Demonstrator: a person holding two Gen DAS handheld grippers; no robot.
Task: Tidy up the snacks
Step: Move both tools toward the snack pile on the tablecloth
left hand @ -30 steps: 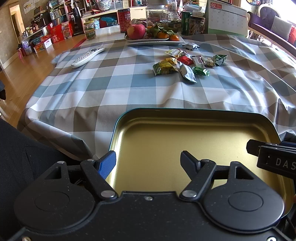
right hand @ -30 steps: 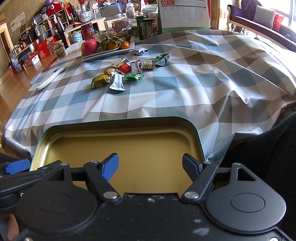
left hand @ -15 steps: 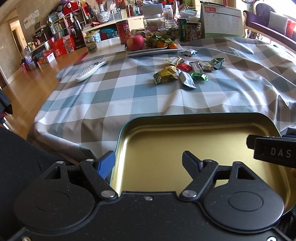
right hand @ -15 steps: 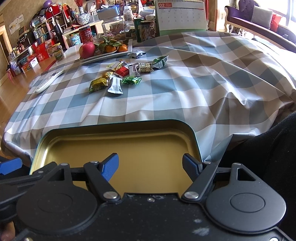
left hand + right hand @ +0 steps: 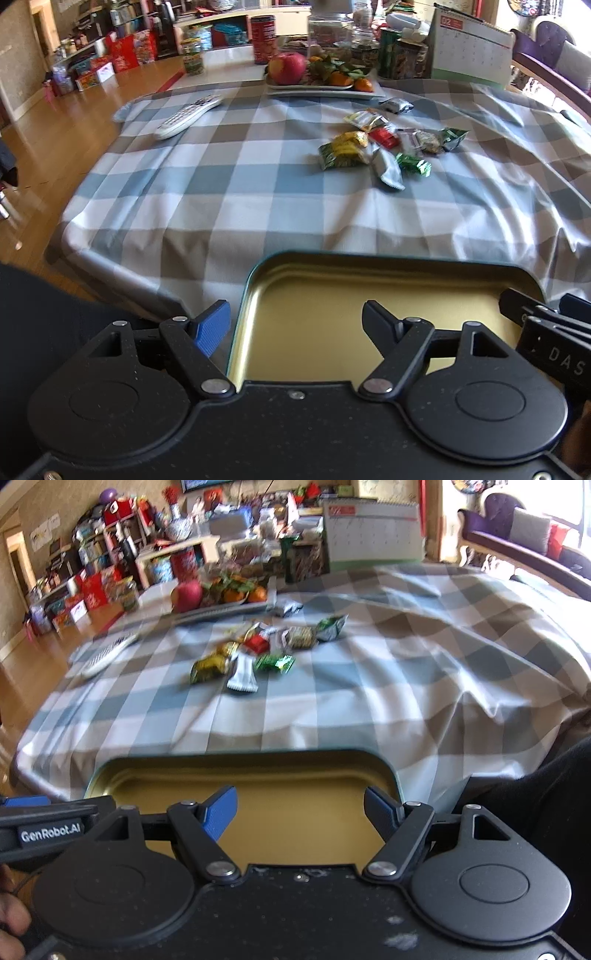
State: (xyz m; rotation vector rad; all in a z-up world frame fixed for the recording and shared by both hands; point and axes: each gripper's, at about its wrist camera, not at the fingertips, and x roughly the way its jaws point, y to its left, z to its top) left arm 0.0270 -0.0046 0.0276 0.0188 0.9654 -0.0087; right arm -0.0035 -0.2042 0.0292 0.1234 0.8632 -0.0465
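A gold-lined metal tin [image 5: 369,291] [image 5: 288,775] sits right in front of both grippers at the table's near edge. My left gripper [image 5: 295,325] is open, its fingers straddling the tin's left rim. My right gripper [image 5: 301,808] is open, its fingers straddling the tin's right rim. A pile of wrapped snacks [image 5: 384,151] [image 5: 258,653] lies on the checked tablecloth beyond the tin: green, yellow, red and silver packets. The right gripper's body shows at the right edge of the left wrist view [image 5: 554,347].
A white remote [image 5: 188,116] lies at the far left of the table. A fruit plate [image 5: 321,90] with an apple and oranges, jars, cans and a desk calendar [image 5: 469,51] stand at the back. Wooden floor lies to the left. A sofa stands at the right.
Both grippers and the tin have pulled back and tilted up; the tin now shows lower and smaller, and more of the table is in view. The snacks have not moved.
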